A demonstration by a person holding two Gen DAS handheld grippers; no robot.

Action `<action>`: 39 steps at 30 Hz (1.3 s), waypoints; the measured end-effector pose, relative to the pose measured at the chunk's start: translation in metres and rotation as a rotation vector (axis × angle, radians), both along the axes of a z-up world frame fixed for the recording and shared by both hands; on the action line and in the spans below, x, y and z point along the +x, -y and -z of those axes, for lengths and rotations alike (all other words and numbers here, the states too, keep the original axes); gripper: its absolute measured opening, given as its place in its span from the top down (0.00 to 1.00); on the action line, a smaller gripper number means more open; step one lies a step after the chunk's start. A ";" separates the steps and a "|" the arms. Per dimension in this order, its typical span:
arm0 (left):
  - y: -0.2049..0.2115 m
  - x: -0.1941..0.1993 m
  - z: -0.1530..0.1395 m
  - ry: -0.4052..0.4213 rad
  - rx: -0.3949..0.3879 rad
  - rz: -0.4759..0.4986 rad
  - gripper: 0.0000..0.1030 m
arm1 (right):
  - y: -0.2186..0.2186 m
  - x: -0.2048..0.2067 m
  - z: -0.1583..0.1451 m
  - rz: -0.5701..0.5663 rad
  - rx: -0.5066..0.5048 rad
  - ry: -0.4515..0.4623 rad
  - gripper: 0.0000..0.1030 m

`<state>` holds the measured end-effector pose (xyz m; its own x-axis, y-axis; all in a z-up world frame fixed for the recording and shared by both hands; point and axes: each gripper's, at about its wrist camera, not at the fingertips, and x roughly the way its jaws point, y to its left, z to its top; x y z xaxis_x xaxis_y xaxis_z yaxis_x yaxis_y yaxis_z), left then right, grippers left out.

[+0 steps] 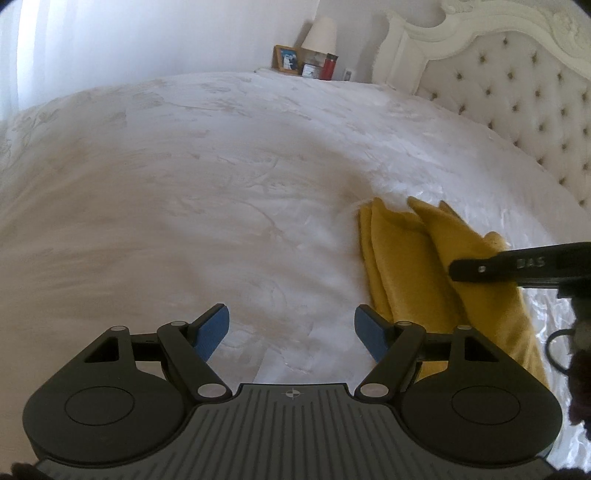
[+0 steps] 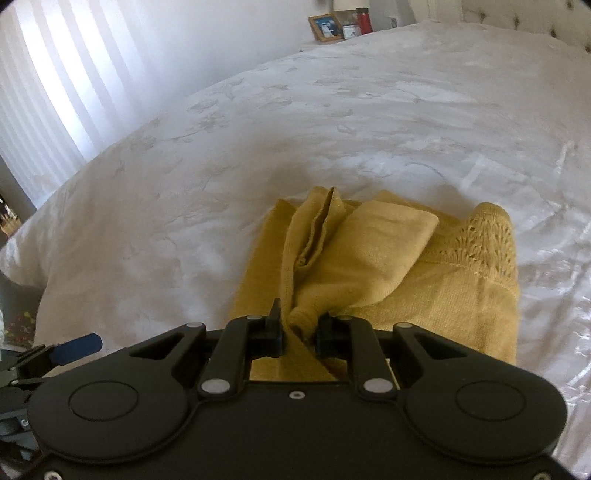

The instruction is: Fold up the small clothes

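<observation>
Right gripper: right gripper (image 2: 299,328) is clenched on a bunched fold of the yellow garment (image 2: 388,258), cloth pinched between its jaws.
Left gripper: left gripper (image 1: 291,330) is spread wide and holds nothing, just left of the garment, blue pads (image 1: 214,328) over bare cover.
Garment: lies on the bedspread (image 1: 166,203), folded in layers, a lacy knit edge on its far right side.
Open room: broad bare bedspread left of and beyond the garment.
Edges: tufted headboard (image 1: 517,99) well right of the garment.
Room: beyond the garment's far side, a nightstand holds a photo frame (image 1: 286,59), lamp (image 1: 319,33) and red bottle (image 1: 328,66); curtains (image 2: 48,92) far to its left.
</observation>
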<state>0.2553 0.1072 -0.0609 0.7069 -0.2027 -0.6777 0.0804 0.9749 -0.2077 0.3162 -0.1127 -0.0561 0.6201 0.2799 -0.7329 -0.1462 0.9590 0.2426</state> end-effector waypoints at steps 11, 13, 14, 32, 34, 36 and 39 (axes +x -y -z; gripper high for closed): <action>-0.005 0.004 0.007 -0.010 -0.037 0.024 0.28 | 0.025 -0.027 -0.013 -0.026 0.187 0.137 0.52; -0.005 0.002 0.006 -0.004 -0.051 0.036 0.28 | 0.039 -0.039 -0.019 -0.007 0.160 0.155 0.50; -0.004 0.001 0.005 0.003 -0.054 0.046 0.28 | 0.044 -0.044 -0.019 -0.008 0.136 0.154 0.50; 0.042 0.026 -0.018 0.083 0.010 0.153 0.28 | 0.025 -0.089 0.012 -0.193 0.077 0.123 0.47; 0.055 0.045 -0.017 0.080 0.008 0.175 0.28 | 0.045 -0.084 0.002 -0.121 0.058 0.167 0.39; 0.068 0.063 -0.011 0.054 -0.002 0.196 0.28 | 0.066 -0.075 -0.004 -0.043 0.042 0.192 0.37; 0.081 0.087 0.003 -0.004 -0.020 0.204 0.28 | 0.095 -0.057 -0.004 0.057 0.049 0.197 0.37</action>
<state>0.3426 0.0265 -0.0638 0.6470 -0.3550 -0.6748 0.2747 0.9341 -0.2281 0.2588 -0.2082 -0.0520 0.7659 0.2725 -0.5823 -0.1411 0.9549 0.2613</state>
